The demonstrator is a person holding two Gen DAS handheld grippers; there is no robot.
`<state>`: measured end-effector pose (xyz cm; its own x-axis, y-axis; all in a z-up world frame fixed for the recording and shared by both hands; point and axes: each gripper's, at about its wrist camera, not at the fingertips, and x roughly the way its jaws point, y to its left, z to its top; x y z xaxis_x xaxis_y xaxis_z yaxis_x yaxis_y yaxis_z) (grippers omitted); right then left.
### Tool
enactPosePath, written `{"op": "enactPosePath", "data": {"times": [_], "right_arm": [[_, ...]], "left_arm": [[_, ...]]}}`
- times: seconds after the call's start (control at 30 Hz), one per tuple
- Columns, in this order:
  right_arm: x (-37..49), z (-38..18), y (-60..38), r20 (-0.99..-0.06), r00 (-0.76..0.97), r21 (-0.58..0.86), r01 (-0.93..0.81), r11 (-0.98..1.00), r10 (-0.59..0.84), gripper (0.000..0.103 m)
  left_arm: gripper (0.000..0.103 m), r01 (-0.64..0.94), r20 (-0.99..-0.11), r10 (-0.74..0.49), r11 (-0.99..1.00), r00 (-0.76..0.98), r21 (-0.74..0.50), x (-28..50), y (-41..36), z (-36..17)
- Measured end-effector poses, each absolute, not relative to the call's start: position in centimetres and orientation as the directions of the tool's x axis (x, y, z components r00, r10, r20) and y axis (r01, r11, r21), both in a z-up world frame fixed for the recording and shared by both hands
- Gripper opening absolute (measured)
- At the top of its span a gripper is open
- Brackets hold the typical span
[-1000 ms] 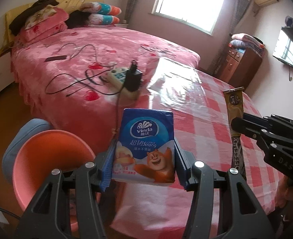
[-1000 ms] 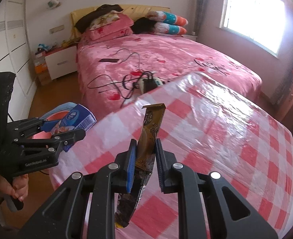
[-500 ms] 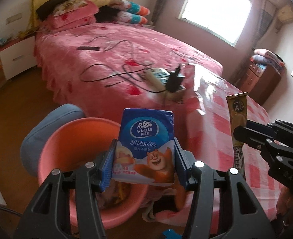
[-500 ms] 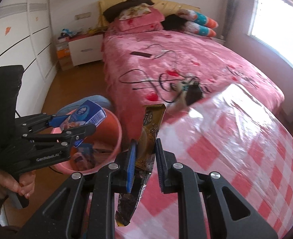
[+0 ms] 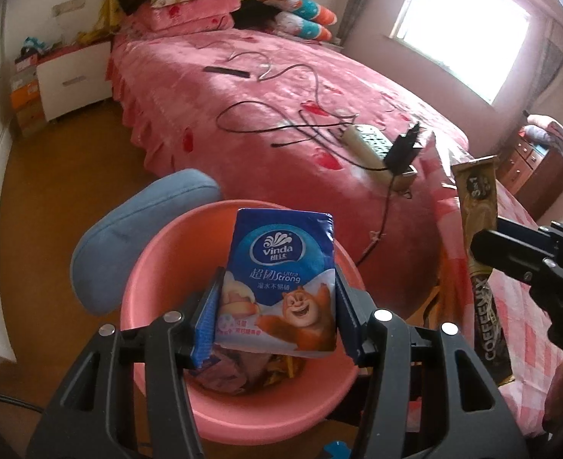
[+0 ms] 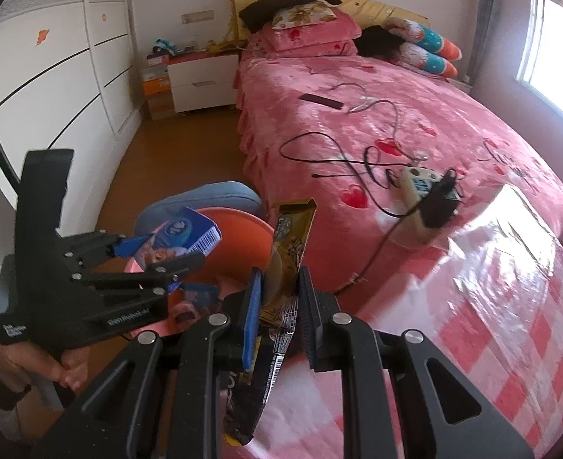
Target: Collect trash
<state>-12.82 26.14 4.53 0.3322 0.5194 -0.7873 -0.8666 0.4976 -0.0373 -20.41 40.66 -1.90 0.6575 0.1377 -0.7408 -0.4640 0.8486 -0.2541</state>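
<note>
My left gripper [image 5: 277, 308] is shut on a blue tissue pack [image 5: 281, 271] with a cartoon bear, and holds it over the pink plastic bin [image 5: 159, 264]. Wrappers lie in the bin's bottom. In the right wrist view the same left gripper [image 6: 189, 250] holds the tissue pack [image 6: 184, 235] above the bin [image 6: 243, 225]. My right gripper [image 6: 279, 298] is shut on a gold and black coffee sachet [image 6: 291, 243], upright, just right of the bin. The left wrist view shows that sachet [image 5: 478, 206] at the right, pinched by the right gripper [image 5: 484, 250].
A blue stool [image 5: 140, 214] stands behind the bin on the wooden floor. A table with a pink checked cloth [image 6: 491, 306] is at the right. The pink bed [image 5: 281, 88] carries cables, a power strip [image 5: 369, 143] and a phone. A white nightstand [image 6: 201, 80] stands by the wall.
Both grippers have swung left off the checked table toward the bin. The tissue pack now hangs over the bin's opening, and the sachet has come up beside its rim.
</note>
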Motion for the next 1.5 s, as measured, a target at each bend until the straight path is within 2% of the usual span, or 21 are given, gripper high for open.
{"op": "enactPosePath", "data": {"times": [0.23, 0.33, 0.4, 0.47, 0.5, 0.67, 0.87, 1.2, 1.5], "right_arm": [[-13.0, 3.1, 28.3, -0.802, 0.298, -0.021, -0.880, 0.475, 0.517, 0.020], [-12.5, 2.1, 28.6, -0.810, 0.278, -0.001, -0.881, 0.474, 0.516, 0.024], [-12.2, 1.5, 28.6, -0.813, 0.275, 0.007, -0.876, 0.482, 0.513, 0.035], [-11.9, 1.4, 28.1, -0.807, 0.289, 0.008, -0.866, 0.499, 0.515, 0.055], [-11.8, 1.5, 27.7, -0.802, 0.301, 0.007, -0.859, 0.512, 0.516, 0.068], [-10.7, 2.9, 25.2, -0.772, 0.382, -0.018, -0.813, 0.582, 0.509, 0.083], [-9.1, 4.8, 21.2, -0.725, 0.495, -0.051, -0.733, 0.678, 0.480, 0.085], [-7.4, 7.3, 13.9, -0.665, 0.612, -0.057, -0.614, 0.787, 0.429, 0.088], [-7.3, 8.3, 9.4, -0.639, 0.661, -0.047, -0.544, 0.838, 0.394, 0.090]], "left_arm": [[0.054, -0.502, -0.759, 0.151, 0.826, 0.633, -0.255, -20.7, 42.1, -3.3], [0.057, -0.523, -0.776, 0.154, 0.815, 0.611, -0.250, -20.5, 42.5, -4.0], [0.075, -0.538, -0.785, 0.161, 0.806, 0.598, -0.245, -20.5, 42.6, -4.5], [0.078, -0.544, -0.786, 0.171, 0.806, 0.594, -0.235, -20.4, 42.7, -4.5], [0.081, -0.543, -0.787, 0.175, 0.808, 0.591, -0.229, -20.4, 42.6, -4.5], [0.089, -0.544, -0.770, 0.209, 0.814, 0.603, -0.204, -20.4, 41.8, -3.3], [0.094, -0.503, -0.720, 0.237, 0.846, 0.652, -0.177, -19.9, 39.8, -0.4], [0.097, -0.403, -0.635, 0.204, 0.896, 0.745, -0.185, -18.2, 35.6, 3.8], [0.099, -0.317, -0.596, 0.152, 0.931, 0.788, -0.182, -16.8, 31.4, 5.5]]}}
